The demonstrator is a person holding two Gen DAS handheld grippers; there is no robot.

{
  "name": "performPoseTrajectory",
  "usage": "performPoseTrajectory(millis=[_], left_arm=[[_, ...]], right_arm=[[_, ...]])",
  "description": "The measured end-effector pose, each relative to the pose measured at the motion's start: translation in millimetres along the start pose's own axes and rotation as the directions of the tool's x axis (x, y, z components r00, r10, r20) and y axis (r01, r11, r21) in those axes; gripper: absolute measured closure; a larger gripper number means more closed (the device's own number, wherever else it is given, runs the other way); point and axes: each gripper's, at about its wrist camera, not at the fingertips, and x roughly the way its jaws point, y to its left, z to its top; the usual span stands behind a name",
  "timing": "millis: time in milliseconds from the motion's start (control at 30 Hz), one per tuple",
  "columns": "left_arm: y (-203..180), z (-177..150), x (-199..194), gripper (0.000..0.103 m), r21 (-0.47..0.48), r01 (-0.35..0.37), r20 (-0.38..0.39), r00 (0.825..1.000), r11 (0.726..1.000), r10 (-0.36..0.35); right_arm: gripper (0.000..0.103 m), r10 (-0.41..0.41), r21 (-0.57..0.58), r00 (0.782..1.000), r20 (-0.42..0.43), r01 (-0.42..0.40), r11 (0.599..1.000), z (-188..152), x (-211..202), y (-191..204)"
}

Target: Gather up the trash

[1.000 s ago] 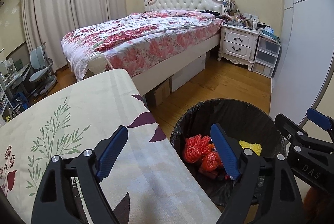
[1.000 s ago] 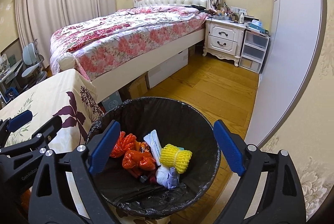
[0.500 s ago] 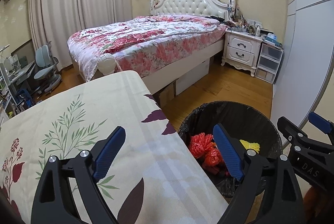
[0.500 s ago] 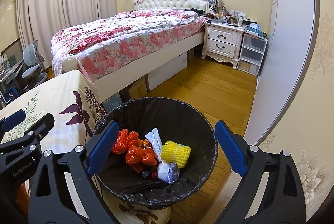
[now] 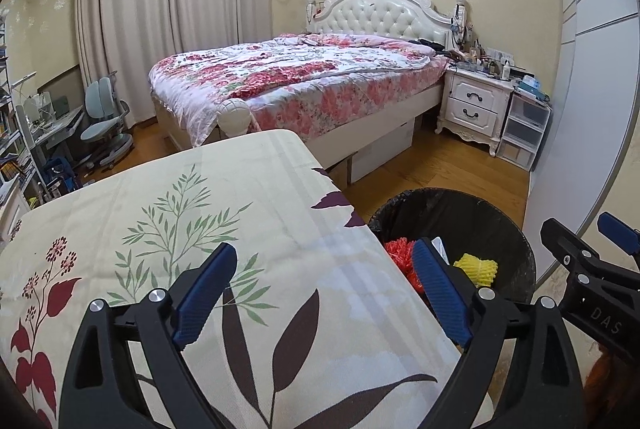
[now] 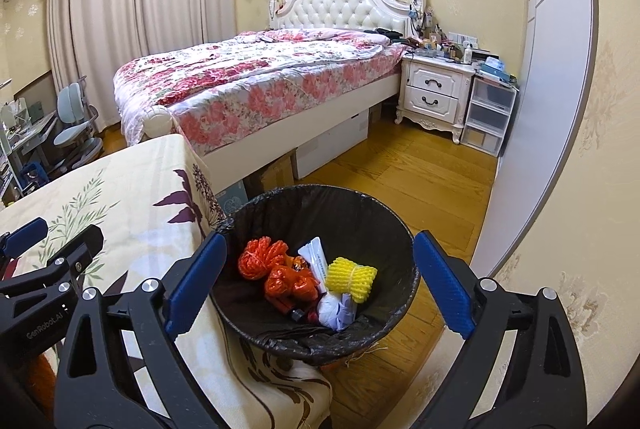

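Observation:
A bin with a black liner (image 6: 352,213) stands on the wooden floor against the right side of a table with a floral cloth (image 6: 132,189). In the bin lie orange net bundles (image 6: 262,261), a yellow foam net (image 6: 352,279), a white wrapper (image 6: 314,255) and crumpled white paper (image 6: 334,309). My right gripper (image 6: 320,241) hangs open above the bin with nothing between its blue pads. My left gripper (image 5: 324,253) is over the tablecloth (image 5: 200,213), its jaws opening and empty. In the left wrist view the bin (image 5: 460,205) is partly hidden behind the right finger.
A bed with a flowered quilt (image 6: 256,81) fills the middle of the room, with cardboard boxes (image 6: 332,145) under it. A white nightstand (image 6: 436,97) and plastic drawers (image 6: 486,117) stand at the back right. A wardrobe door (image 6: 532,117) runs along the right. A desk chair (image 5: 104,125) is at the far left.
Both grippers have drawn back and risen a little. More of the tablecloth shows under the left gripper, and the bin sits further right in its view. The left jaws stand slightly wider.

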Motion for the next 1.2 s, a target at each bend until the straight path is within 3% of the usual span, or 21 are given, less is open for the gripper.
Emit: performPoseTrajectory(millis=[333, 1200], left_arm=[[13.2, -4.4, -17.4, 0.014, -0.021, -0.018, 0.024, 1.000, 1.000, 0.018], [10.6, -6.1, -17.0, 0.014, -0.020, -0.014, 0.022, 1.000, 1.000, 0.014]], right_arm=[[0.011, 0.020, -0.033, 1.000, 0.017, -0.019, 0.999, -6.2, -22.6, 14.5], [0.011, 0.021, -0.027, 1.000, 0.017, -0.021, 0.999, -9.3, -25.1, 15.1]])
